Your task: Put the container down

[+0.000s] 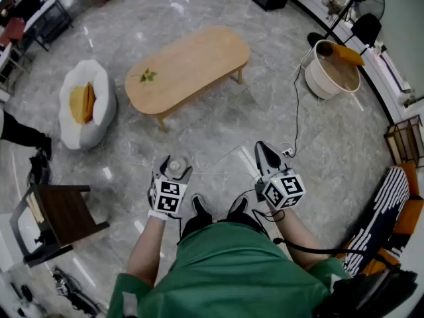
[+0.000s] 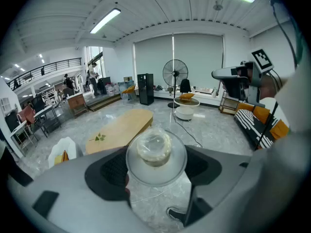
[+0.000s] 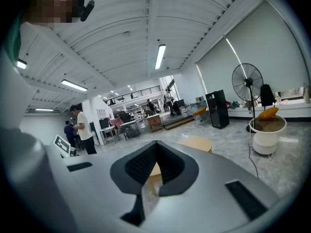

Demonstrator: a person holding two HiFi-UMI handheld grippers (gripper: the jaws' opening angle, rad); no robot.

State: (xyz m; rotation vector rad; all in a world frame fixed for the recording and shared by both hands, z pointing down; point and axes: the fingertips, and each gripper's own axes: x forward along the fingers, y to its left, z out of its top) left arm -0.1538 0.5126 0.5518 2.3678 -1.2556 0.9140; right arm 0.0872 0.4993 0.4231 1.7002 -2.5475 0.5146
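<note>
Grey marble floor (image 1: 218, 131) stretches under the standing person, and above it the left gripper (image 1: 173, 169) clamps a clear round container (image 2: 155, 157) between widely spread jaws, in the air and well short of the wooden coffee table (image 1: 189, 65). Beside it the right gripper (image 3: 155, 148) has its jaws closed on nothing. To set the container down well, I would carry it over the tabletop, keep it level, lower until its base sits flat, and only then ease the jaws apart.
</note>
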